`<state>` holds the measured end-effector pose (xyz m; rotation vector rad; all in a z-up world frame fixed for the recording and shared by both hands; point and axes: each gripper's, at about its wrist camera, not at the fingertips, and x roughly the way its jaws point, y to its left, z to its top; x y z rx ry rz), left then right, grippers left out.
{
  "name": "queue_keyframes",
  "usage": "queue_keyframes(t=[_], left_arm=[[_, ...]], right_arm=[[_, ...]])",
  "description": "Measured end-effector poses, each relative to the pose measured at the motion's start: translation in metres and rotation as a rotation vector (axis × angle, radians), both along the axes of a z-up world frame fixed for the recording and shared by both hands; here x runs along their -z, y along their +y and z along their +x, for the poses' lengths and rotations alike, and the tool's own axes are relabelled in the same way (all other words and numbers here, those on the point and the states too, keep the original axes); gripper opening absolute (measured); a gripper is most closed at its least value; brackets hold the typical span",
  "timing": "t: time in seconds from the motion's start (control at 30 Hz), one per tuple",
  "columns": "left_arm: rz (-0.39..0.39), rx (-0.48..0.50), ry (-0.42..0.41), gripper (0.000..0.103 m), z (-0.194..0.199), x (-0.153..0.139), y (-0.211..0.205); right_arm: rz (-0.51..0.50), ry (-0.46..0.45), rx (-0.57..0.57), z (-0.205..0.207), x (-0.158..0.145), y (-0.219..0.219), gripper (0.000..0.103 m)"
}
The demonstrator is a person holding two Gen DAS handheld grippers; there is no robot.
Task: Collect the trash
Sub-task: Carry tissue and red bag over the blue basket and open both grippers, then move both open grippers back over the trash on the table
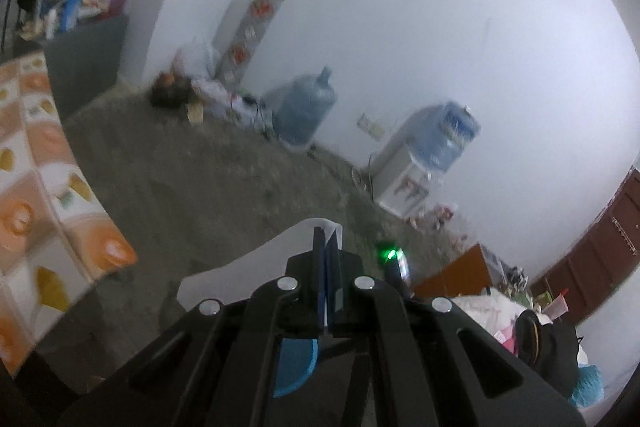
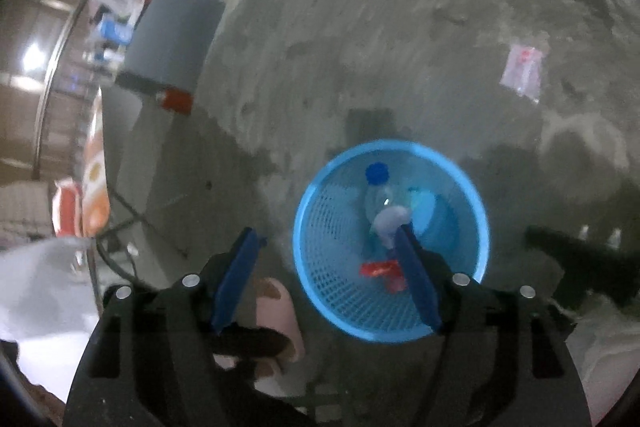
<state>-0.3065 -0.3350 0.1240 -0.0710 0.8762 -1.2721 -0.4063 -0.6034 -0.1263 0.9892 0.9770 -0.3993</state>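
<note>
Left gripper (image 1: pixel 328 267): pressing together on a white sheet of paper (image 1: pixel 256 263), lifting it clear of the floor (image 1: pixel 224 171) for carrying to the bin.
Right gripper (image 2: pixel 328 267): hanging spread and holding nothing, directly above the blue basket (image 2: pixel 316 279), probably ready for more.
Blue basket: standing on the floor, containing a bottle (image 2: pixel 378 193) and red wrapper (image 2: pixel 378 269).
Remaining: a clear packet (image 2: pixel 522 71) lying well apart, toward the floor's far side.

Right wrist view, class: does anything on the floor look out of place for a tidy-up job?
Yes. A clear plastic wrapper with red print lies loose on the bare concrete floor, apart from the blue mesh basket, which already holds a blue-capped bottle and red scraps. The right gripper is open, empty.
</note>
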Motion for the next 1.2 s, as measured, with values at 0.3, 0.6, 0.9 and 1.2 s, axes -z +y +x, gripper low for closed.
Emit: queue_keyframes(t=[0.3, 0.6, 0.9, 1.2], left_arm=[[0.091, 0.06, 0.029, 0.054, -0.018, 0.03, -0.042], [0.067, 0.041, -0.023, 0.056, -0.019, 0.017, -0.03], [0.024, -0.048, -0.038, 0.056, 0.002, 0.002, 0.0], [-0.038, -0.404, -0.287, 0.066, 0.061, -0.047, 0.099]], right_arm=[[-0.009, -0.047, 0.081, -0.026, -0.007, -0.025, 0.068], [-0.018, -0.055, 0.1, -0.032, -0.01, -0.03, 0.068], [-0.037, -0.045, 0.027, -0.017, -0.011, -0.015, 0.068], [-0.079, -0.148, -0.079, -0.002, -0.039, 0.012, 0.069]])
